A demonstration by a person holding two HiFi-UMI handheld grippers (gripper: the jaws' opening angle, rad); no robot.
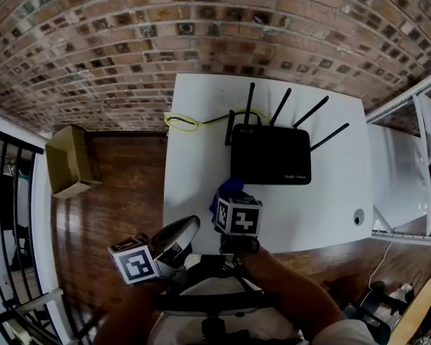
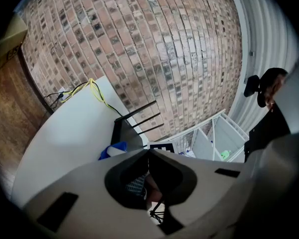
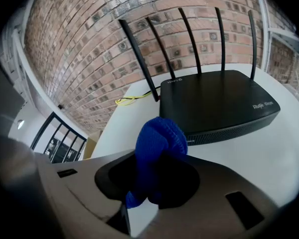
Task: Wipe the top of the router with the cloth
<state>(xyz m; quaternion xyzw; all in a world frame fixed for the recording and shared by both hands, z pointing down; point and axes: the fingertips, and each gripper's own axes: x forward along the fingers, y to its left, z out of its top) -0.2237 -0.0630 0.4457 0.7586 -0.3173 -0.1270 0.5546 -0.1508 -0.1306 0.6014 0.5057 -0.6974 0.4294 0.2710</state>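
Head view, from the left: a cardboard box [image 1: 68, 162] sits on the wooden floor [image 1: 122, 185], then the left gripper [image 1: 184, 233] hangs at the near left corner of the white table [image 1: 194, 171]. Left gripper view settles its state: jaws pressed together, nothing between them. On the table a yellow cable [image 1: 183, 123] curls below the brick wall [image 1: 201, 27], and the black router [image 1: 270, 153] lies at the back, antennas fanned. The right gripper [image 1: 227, 198] hovers just before it. Only the right gripper view shows the clamp clearly: jaws clenched on a bunched blue cloth [image 3: 159, 143], just beside the router's front edge; whether they touch, I cannot tell.
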